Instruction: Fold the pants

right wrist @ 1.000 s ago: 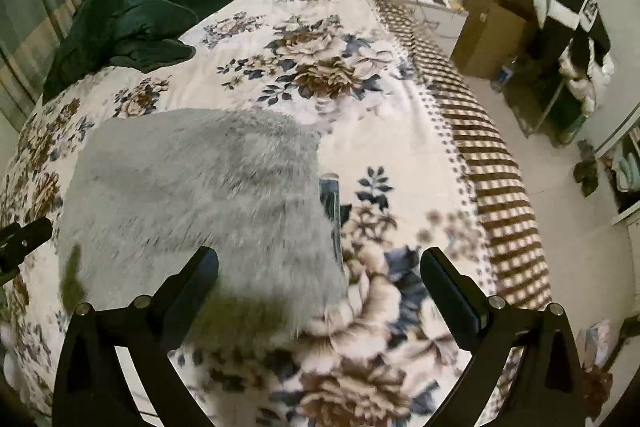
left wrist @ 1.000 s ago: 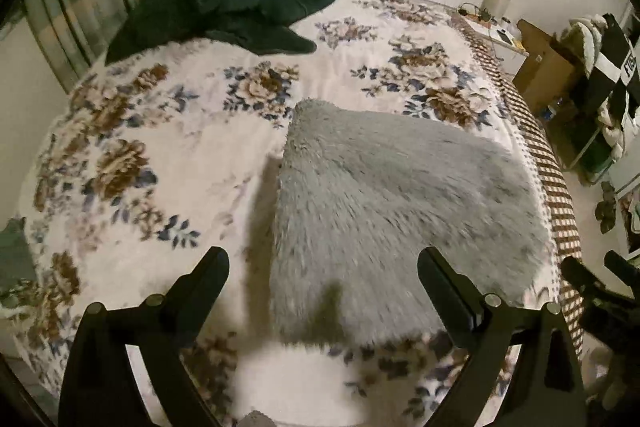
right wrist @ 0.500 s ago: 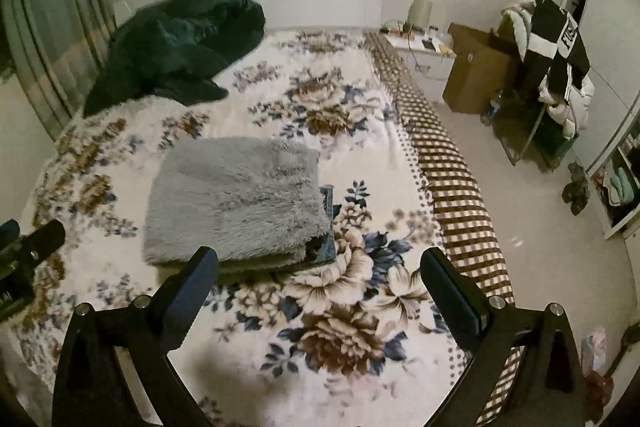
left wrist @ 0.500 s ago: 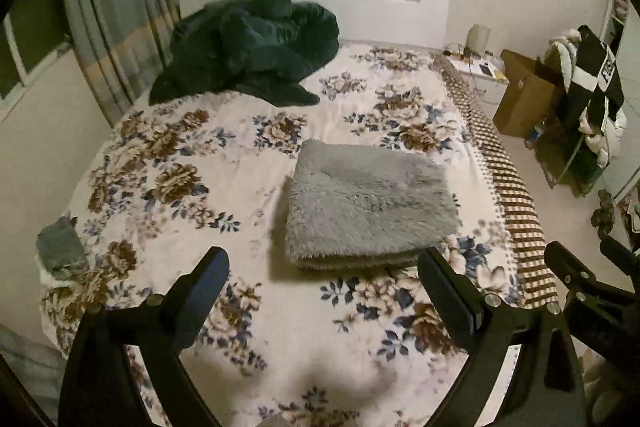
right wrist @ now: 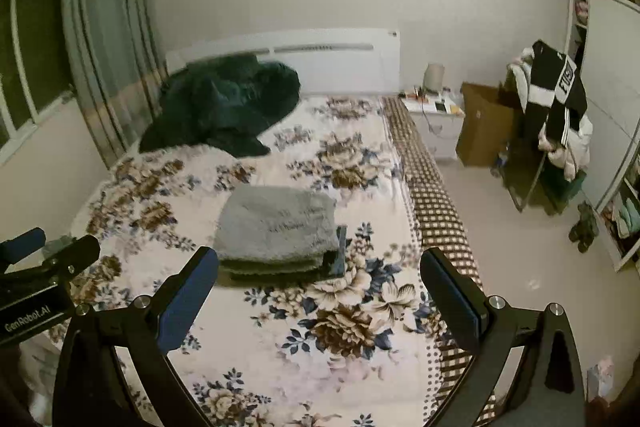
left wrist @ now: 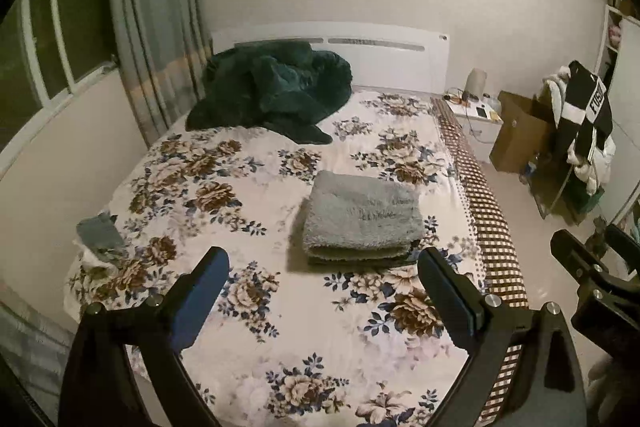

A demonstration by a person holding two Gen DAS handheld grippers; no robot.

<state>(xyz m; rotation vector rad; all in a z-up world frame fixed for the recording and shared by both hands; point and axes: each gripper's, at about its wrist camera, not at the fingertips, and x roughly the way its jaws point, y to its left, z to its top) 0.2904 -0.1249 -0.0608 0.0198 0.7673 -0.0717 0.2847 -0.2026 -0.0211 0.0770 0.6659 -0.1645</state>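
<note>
The grey fluffy pants [left wrist: 360, 219] lie folded in a neat rectangle on the floral bedspread [left wrist: 224, 195], right of the bed's middle. They also show in the right wrist view [right wrist: 276, 223], with a darker edge sticking out at the right side. My left gripper [left wrist: 322, 279] is open and empty, well back from the pants above the bed's foot. My right gripper [right wrist: 320, 283] is open and empty, also well back. Each gripper shows at the edge of the other's view.
A dark green blanket [left wrist: 272, 91] is heaped at the headboard. A small grey cloth [left wrist: 98, 235] lies at the bed's left edge. A nightstand [right wrist: 436, 115], a cardboard box [right wrist: 484, 123] and a clothes rack [right wrist: 556, 107] stand right of the bed.
Both grippers have pulled up and back from close over the pants, so the whole bed and room have come into view. The folded pants have stayed in place.
</note>
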